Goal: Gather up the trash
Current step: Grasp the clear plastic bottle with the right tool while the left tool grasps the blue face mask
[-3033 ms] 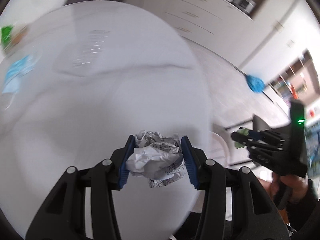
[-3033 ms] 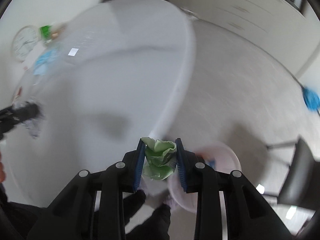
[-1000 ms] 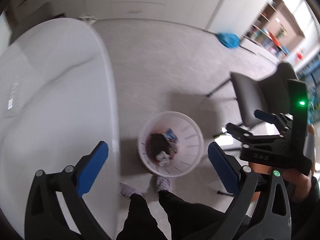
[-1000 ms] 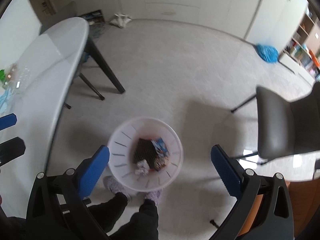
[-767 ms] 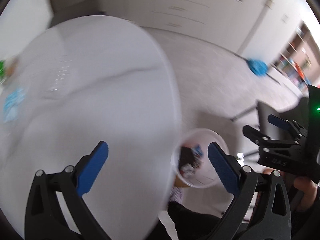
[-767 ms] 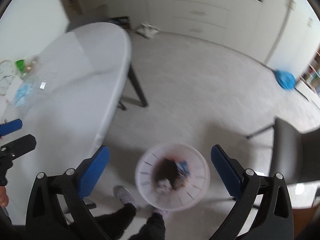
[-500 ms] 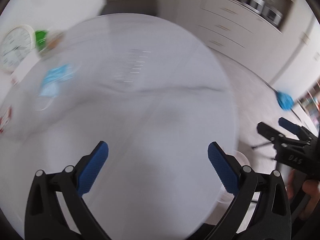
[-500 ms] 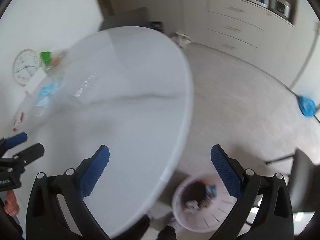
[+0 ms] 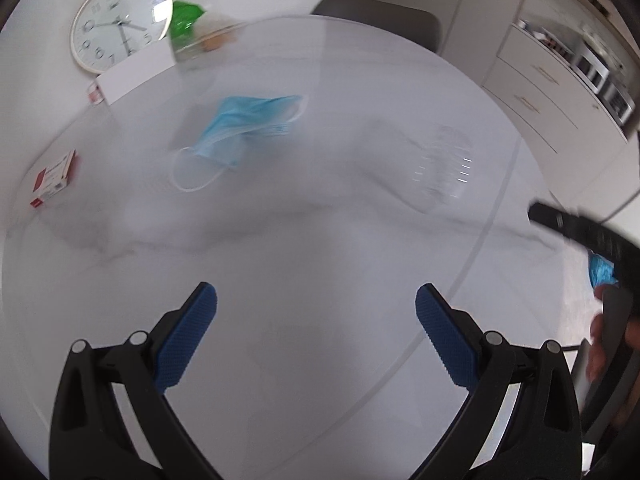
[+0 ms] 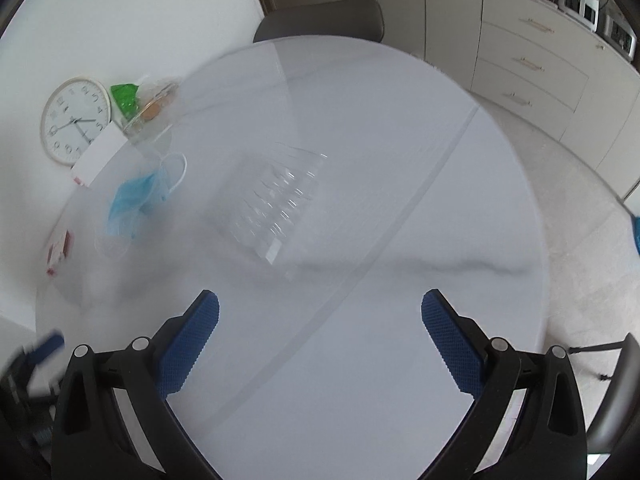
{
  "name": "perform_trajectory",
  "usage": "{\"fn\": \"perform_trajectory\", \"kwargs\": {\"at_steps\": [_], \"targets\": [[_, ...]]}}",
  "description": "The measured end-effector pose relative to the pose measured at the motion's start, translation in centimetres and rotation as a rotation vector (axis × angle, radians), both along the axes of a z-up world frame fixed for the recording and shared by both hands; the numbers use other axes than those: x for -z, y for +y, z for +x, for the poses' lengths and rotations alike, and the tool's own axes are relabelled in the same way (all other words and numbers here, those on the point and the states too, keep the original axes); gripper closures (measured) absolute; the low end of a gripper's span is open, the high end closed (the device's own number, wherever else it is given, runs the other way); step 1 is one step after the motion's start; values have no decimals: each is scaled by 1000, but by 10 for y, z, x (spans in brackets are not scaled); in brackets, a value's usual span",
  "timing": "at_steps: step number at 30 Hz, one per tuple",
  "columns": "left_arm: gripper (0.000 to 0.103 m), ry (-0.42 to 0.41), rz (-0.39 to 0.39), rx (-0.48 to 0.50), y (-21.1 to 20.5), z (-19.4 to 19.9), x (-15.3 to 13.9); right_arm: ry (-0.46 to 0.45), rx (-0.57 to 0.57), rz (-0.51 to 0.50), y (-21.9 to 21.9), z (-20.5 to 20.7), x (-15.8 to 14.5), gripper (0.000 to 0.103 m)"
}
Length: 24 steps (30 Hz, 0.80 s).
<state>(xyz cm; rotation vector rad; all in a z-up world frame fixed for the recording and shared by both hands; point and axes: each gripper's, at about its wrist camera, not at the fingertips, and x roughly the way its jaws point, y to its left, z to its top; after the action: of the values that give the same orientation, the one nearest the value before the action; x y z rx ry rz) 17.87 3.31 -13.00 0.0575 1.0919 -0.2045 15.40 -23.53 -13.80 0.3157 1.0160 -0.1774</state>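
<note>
A blue face mask (image 9: 248, 124) lies crumpled on the white oval table (image 9: 320, 264), far from my left gripper (image 9: 316, 320), which is open and empty above the table's near part. A clear plastic tray (image 9: 436, 168) lies to the mask's right. In the right wrist view the mask (image 10: 136, 196) is at the left and the clear tray (image 10: 280, 200) is in the middle, ahead of my right gripper (image 10: 320, 328), which is open and empty. The other gripper shows at each view's edge.
A white wall clock (image 9: 116, 20), a white card (image 9: 136, 74), a green packet (image 9: 184, 16) and a clear bag stand at the table's far left. A small red and white box (image 9: 52, 180) lies left. A grey chair (image 10: 320, 20) stands behind the table; cabinets at right.
Three seconds ago each gripper held crumpled trash. A second ago both were open over the white bin on the floor. Since then both swung back over the table.
</note>
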Motion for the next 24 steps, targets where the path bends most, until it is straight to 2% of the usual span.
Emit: {"fn": "perform_trajectory", "kwargs": {"at_steps": [6, 10, 12, 15, 19, 24], "targets": [[8, 35, -16, -70, 38, 41, 16, 29, 119, 14, 24, 90, 22, 2], [8, 28, -48, -121, 54, 71, 19, 113, 214, -35, 28, 133, 49, 3], [8, 22, -60, -137, 56, 89, 18, 164, 233, -64, 28, 143, 63, 3], [8, 19, -65, -167, 57, 124, 19, 194, 241, -76, 26, 145, 74, 5], [8, 36, -123, -197, 60, 173, 24, 218, 168, -64, 25, 144, 85, 33], [8, 57, -89, -172, 60, 225, 38, 209, 93, -75, 23, 133, 86, 36]]}}
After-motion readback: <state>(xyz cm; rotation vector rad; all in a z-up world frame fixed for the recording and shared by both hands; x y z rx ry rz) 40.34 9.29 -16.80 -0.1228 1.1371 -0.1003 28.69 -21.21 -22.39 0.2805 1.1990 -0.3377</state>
